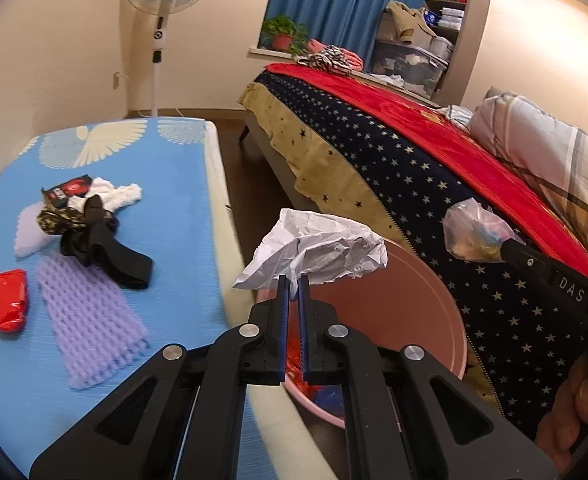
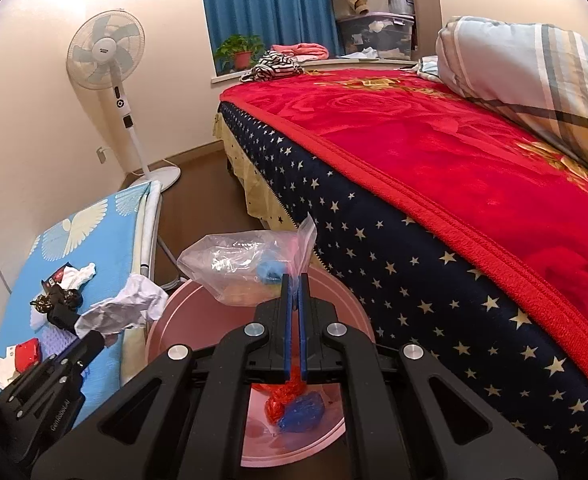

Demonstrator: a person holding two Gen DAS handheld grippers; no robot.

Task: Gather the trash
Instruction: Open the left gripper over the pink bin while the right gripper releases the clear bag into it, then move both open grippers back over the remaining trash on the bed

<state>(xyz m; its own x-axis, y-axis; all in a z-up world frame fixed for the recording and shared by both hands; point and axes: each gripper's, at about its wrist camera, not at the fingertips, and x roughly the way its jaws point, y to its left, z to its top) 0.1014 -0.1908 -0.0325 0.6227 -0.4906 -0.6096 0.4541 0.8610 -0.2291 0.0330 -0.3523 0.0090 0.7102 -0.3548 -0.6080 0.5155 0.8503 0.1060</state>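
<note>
My left gripper (image 1: 293, 280) is shut on a crumpled white paper (image 1: 314, 246) and holds it above the near rim of the pink bin (image 1: 406, 300). My right gripper (image 2: 293, 280) is shut on a clear plastic bag (image 2: 246, 266) with blue and yellow bits inside, held over the pink bin (image 2: 334, 292). The bag also shows in the left wrist view (image 1: 474, 236), and the paper in the right wrist view (image 2: 126, 308). Red and blue wrappers (image 2: 294, 404) lie in the bin's bottom.
A blue-covered table (image 1: 166, 208) on the left holds a red wrapper (image 1: 4, 300), purple foam netting (image 1: 90, 324), dark cloth (image 1: 102, 244), white tissue (image 1: 114, 194) and a black-red packet (image 1: 66, 190). A bed with a red blanket (image 2: 434, 152) stands right. A fan (image 1: 166, 8) stands behind.
</note>
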